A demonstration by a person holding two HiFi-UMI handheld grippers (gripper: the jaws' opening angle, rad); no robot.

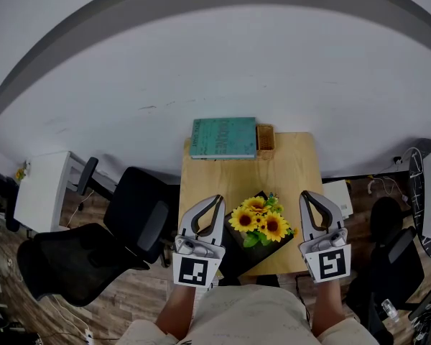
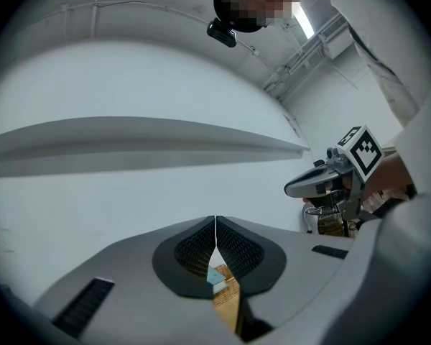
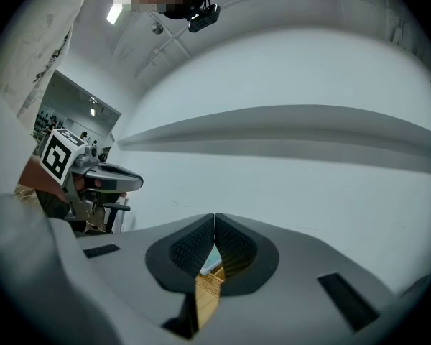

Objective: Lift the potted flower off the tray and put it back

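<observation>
White curved wall [image 1: 223, 63] fills the upper part of the head view and is what both sets of fingers are pointed toward. Wood-plank floor [image 1: 93, 307] is seen below and to the left of the left gripper's fingers. A black office chair [image 1: 93, 250] stands well to the left of those fingers, with a white cabinet [image 1: 42, 189] farther left beside it. A small wooden table [image 1: 294, 164] lies under and ahead of both grippers.

The left gripper [image 1: 215, 198] and the right gripper [image 1: 307, 195] are held level and side by side over the near part of the table. In the left gripper view the two dark ribbed fingers [image 2: 194, 249] are seen pressed together at their tips with nothing between them. The right gripper view shows the same for that gripper's fingers [image 3: 237, 246]: tips together, nothing gripped.

A teal book [image 1: 223, 137] lies at the far edge of the table, well ahead of the fingertips, and a small woven basket [image 1: 264, 140] is set just beside it on the right.

The potted flower [image 1: 260, 221], a bunch of yellow sunflowers, stands on a dark tray [image 1: 238, 256] at the near edge of the table. It sits between the two grippers, slightly behind their fingertips, and is touched by neither.
</observation>
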